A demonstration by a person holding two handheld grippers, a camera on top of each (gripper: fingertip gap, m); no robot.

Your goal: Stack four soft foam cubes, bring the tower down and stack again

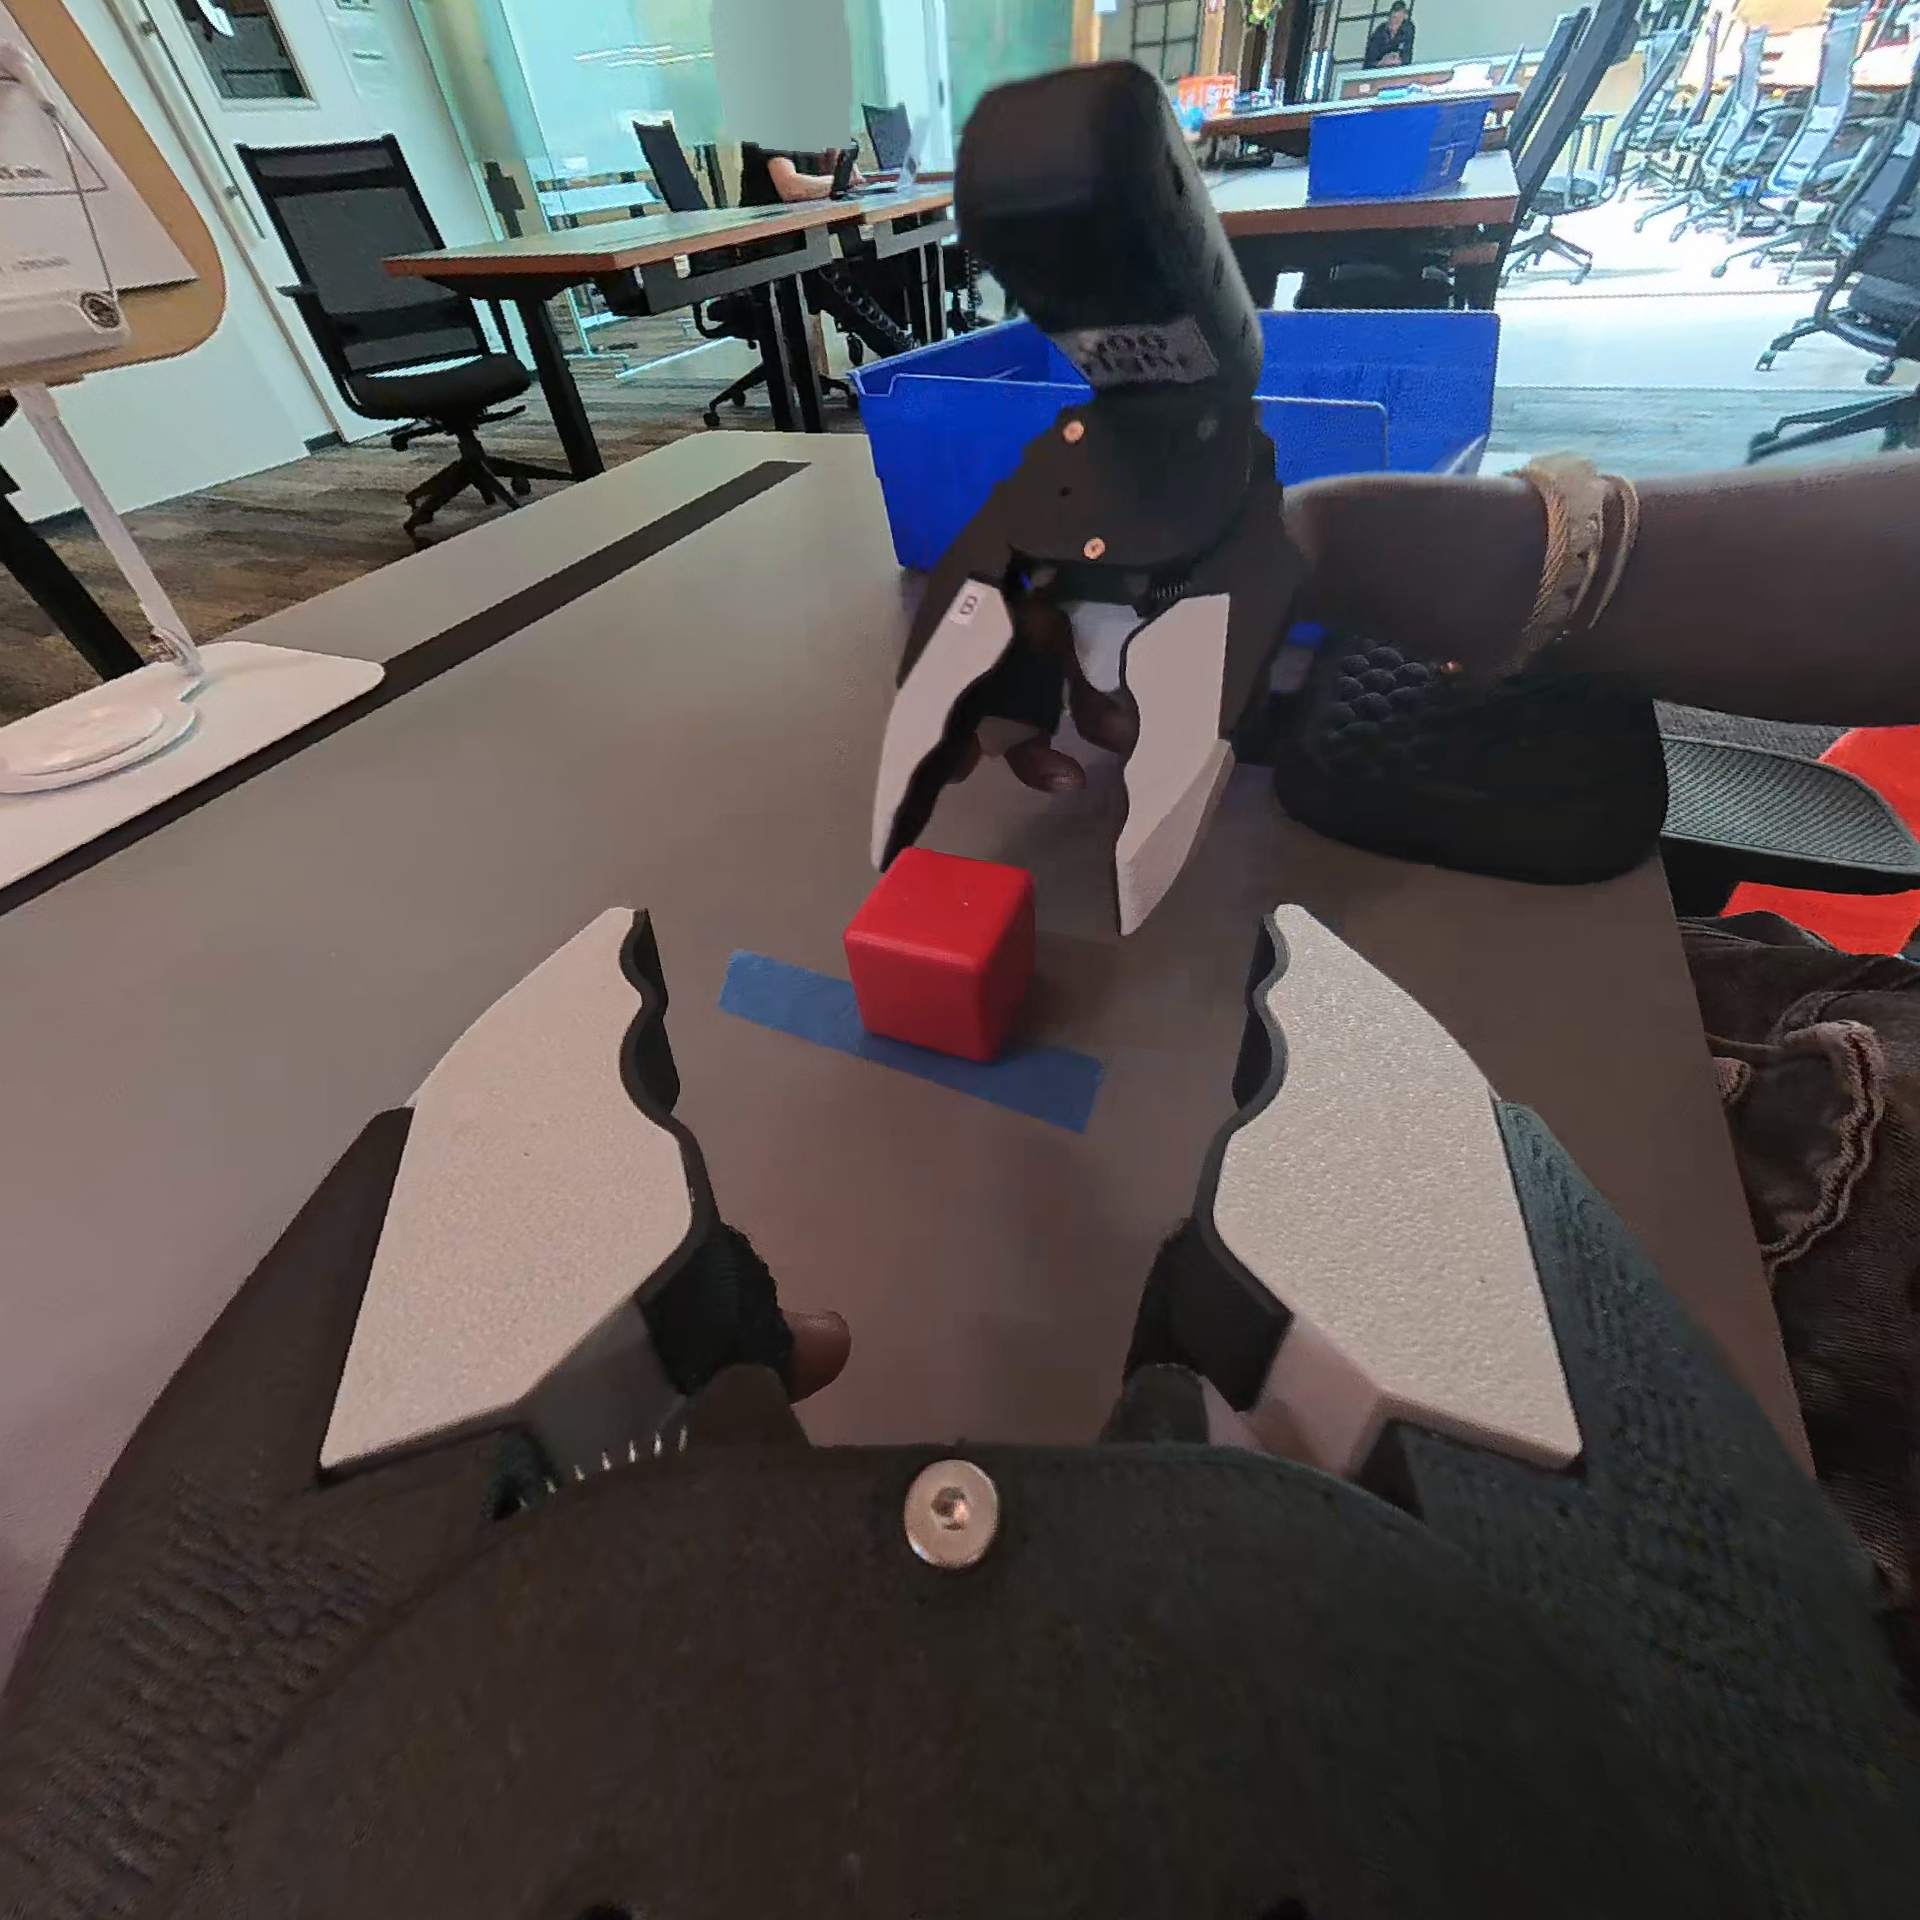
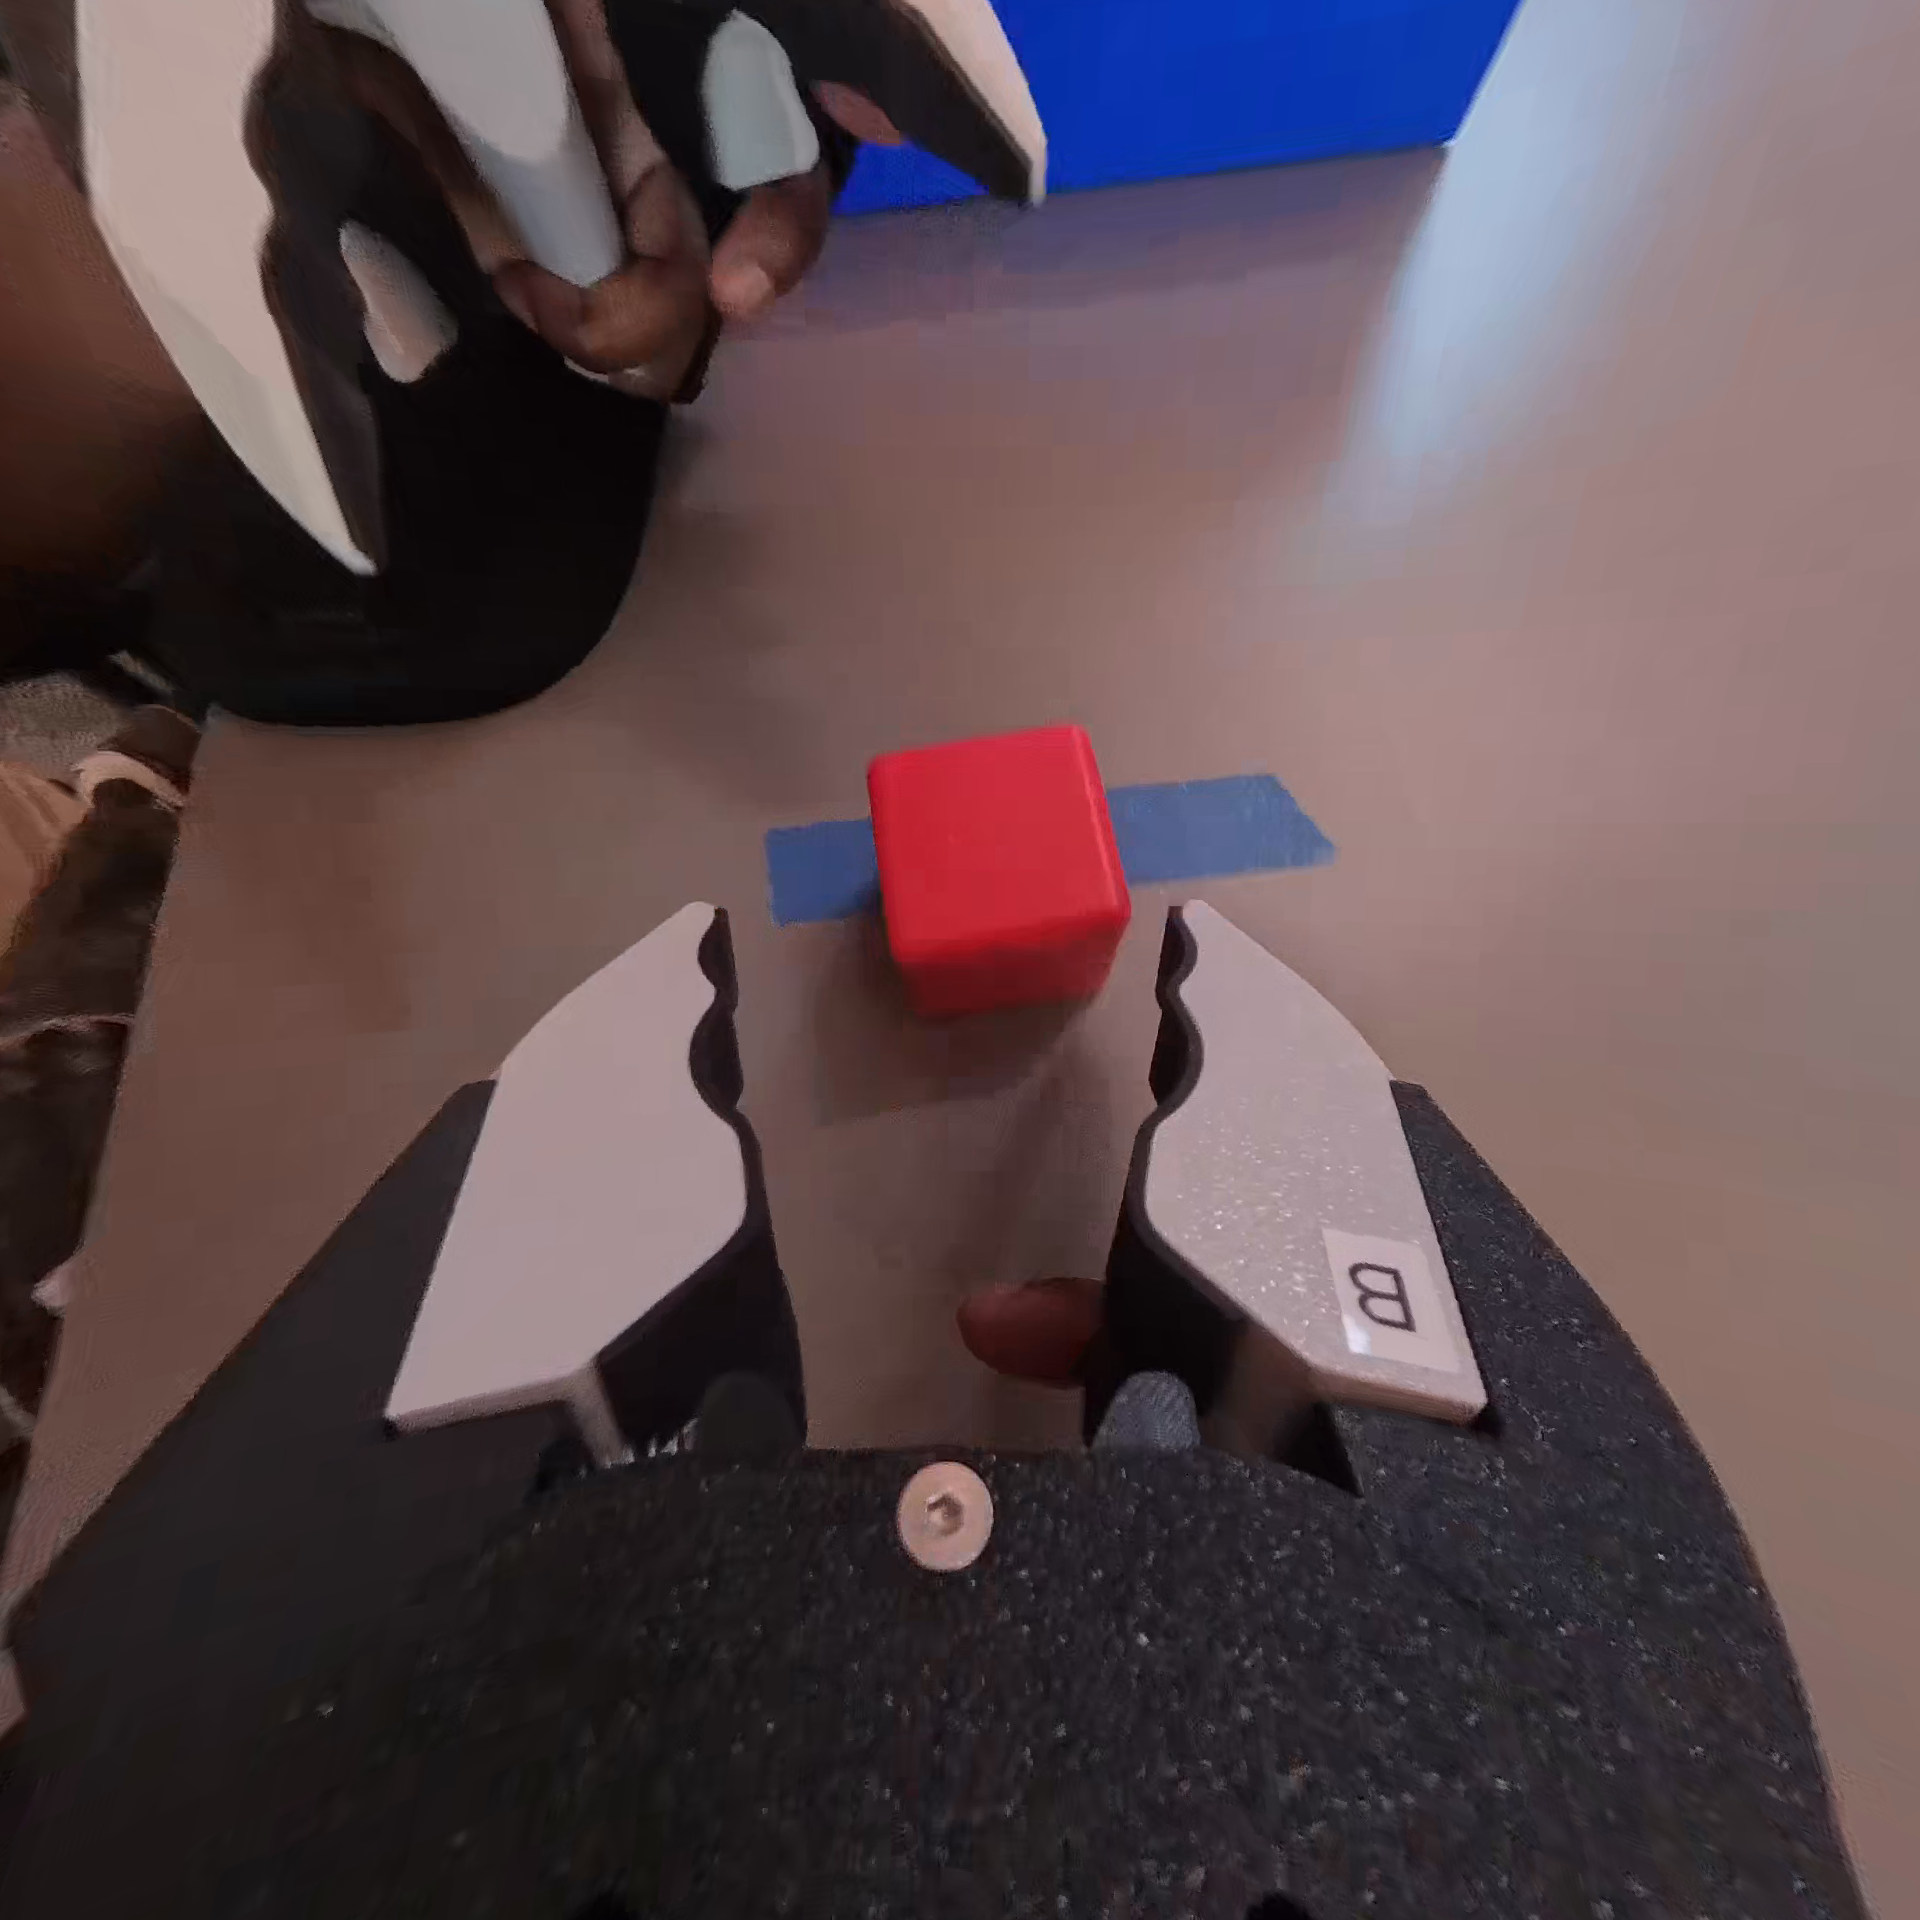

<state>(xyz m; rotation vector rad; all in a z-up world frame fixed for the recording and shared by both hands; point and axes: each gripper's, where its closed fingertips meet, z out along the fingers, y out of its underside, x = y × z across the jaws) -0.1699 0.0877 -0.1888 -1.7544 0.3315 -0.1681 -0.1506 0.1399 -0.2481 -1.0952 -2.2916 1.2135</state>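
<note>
One red foam cube (image 1: pixel 940 956) sits on a strip of blue tape (image 1: pixel 790 1003) on the grey table (image 1: pixel 468 935). No other cube is in view. My left gripper (image 1: pixel 961 916) is open and empty, just short of the cube. My right gripper (image 1: pixel 1010 894) comes from the far side, tips pointing down just behind and above the cube, open and empty. In the right wrist view the cube (image 2: pixel 992 862) lies on the tape (image 2: pixel 1216 826) just beyond my open right gripper (image 2: pixel 945 909). The left gripper (image 2: pixel 694 379) shows at the upper left, open.
A blue bin (image 1: pixel 956 447) stands at the table's far edge, also in the right wrist view (image 2: pixel 1195 94). A black cap (image 1: pixel 1455 769) lies to the right of the cube. A white lamp base (image 1: pixel 208 696) is at the far left. Dark cloth (image 1: pixel 1818 1091) hangs at the right edge. My hands' fingertips stand some 9 centimeters from each other. The tape (image 2: pixel 1216 826) is about 5 centimeters from my right fingertips.
</note>
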